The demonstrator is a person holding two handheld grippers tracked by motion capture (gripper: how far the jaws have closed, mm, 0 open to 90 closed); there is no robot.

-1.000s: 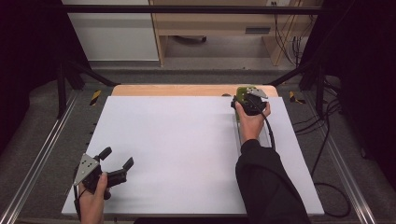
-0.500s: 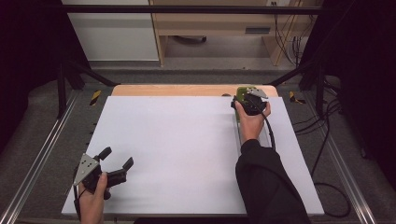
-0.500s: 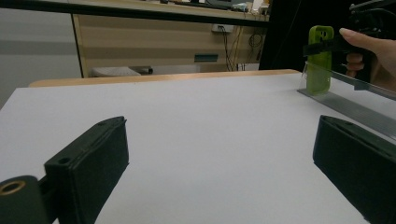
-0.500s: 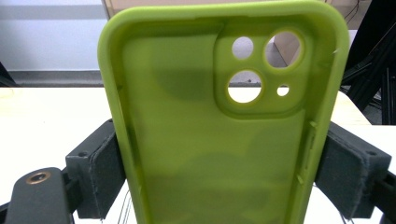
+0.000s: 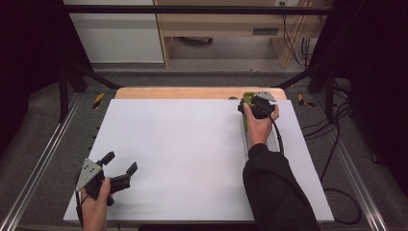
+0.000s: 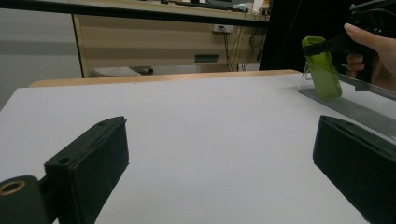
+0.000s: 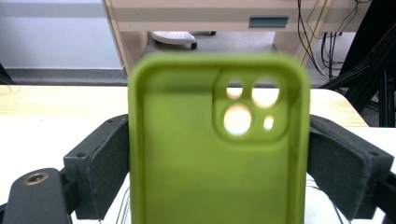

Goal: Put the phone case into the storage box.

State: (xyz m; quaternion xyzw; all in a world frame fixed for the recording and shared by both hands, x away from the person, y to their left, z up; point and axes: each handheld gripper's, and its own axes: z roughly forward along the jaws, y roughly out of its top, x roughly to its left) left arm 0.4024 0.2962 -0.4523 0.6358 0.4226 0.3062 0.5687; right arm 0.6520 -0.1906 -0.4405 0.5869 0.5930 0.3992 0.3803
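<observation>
Case [image 7: 219, 154], green, stands upright at tabletop [image 5: 183, 154] far right edge, on clear stand [image 6: 345, 88], between right claw [image 5: 251, 102] jaws, just easing apart. Left claw [image 5: 120, 166] wide apart, well off.

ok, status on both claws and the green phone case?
Left claw open, idle at near-left. Right claw jaws just been opening, green phone case between them, upright on clear stand. Nothing in the way.
</observation>
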